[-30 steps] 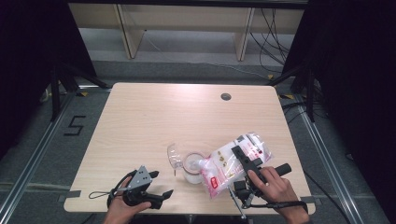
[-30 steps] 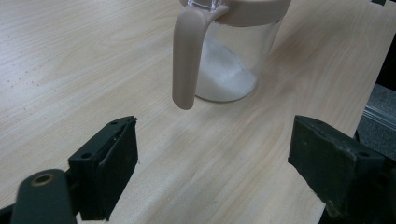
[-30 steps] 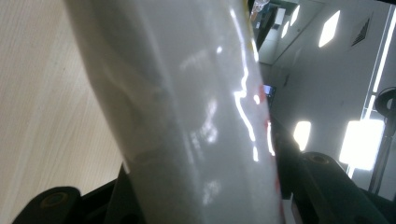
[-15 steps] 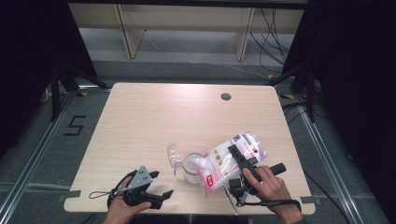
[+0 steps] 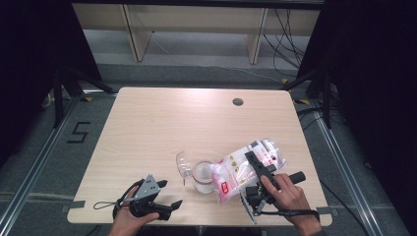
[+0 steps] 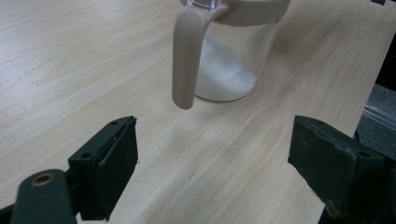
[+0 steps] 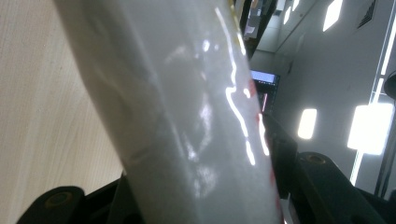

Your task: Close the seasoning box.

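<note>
Bag point(image 5: 246, 164) is hanging in my right claw point(image 5: 259, 173), gripped crosswise, mouth tipping toward nine o'clock over the jar point(image 5: 202, 176) on the counter point(image 5: 196, 118), probably pouring. Left claw point(image 5: 164, 199) is waiting open, jar at one o'clock.

We see our left gripper point(image 5: 156, 202): black, grey three-cornered plate, looping black cable. Our right gripper point(image 5: 259, 173): black too, blocky pads.

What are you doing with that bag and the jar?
A person is working at a wooden table with a gripper in each hand. The right gripper is clamped on a clear bag of white grains, tipped with one end over a clear jar. The jar has some white grains in it. The left gripper waits open beside the jar, holding nothing.
</note>
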Demonstrator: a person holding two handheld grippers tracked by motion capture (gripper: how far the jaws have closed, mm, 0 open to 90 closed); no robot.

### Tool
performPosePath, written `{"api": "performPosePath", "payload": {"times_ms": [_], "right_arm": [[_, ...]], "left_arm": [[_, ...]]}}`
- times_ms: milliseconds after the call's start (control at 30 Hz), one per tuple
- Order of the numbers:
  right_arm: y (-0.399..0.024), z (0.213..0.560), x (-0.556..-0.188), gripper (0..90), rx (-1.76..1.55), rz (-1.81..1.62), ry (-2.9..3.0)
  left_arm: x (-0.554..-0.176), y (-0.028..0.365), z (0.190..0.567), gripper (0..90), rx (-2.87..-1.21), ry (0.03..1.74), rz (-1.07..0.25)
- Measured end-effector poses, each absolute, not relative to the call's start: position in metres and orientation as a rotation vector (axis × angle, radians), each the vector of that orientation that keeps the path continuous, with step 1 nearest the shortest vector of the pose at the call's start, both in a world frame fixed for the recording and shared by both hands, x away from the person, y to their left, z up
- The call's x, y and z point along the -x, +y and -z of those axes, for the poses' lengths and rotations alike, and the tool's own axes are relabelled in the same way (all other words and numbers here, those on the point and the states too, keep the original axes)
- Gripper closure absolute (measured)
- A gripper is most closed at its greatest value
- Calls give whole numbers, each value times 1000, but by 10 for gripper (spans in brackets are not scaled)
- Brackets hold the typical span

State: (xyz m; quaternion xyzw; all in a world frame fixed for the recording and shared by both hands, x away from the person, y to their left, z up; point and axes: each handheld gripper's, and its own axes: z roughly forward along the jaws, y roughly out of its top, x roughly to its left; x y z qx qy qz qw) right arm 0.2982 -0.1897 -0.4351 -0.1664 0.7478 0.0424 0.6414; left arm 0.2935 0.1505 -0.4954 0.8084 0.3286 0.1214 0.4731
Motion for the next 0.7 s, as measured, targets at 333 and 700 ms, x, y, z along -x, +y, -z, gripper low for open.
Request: {"api": "performPosePath", "payload": {"times_ms": [333,700], "right_arm": [[-194,429,-298,597,443,-72,1686],[-199,426,-293,597,455,-82,1663]], "left_arm": [[-293,150,495,153,-1968,810,-291],[-294,150,496,153,-1964,806,-294]]}}
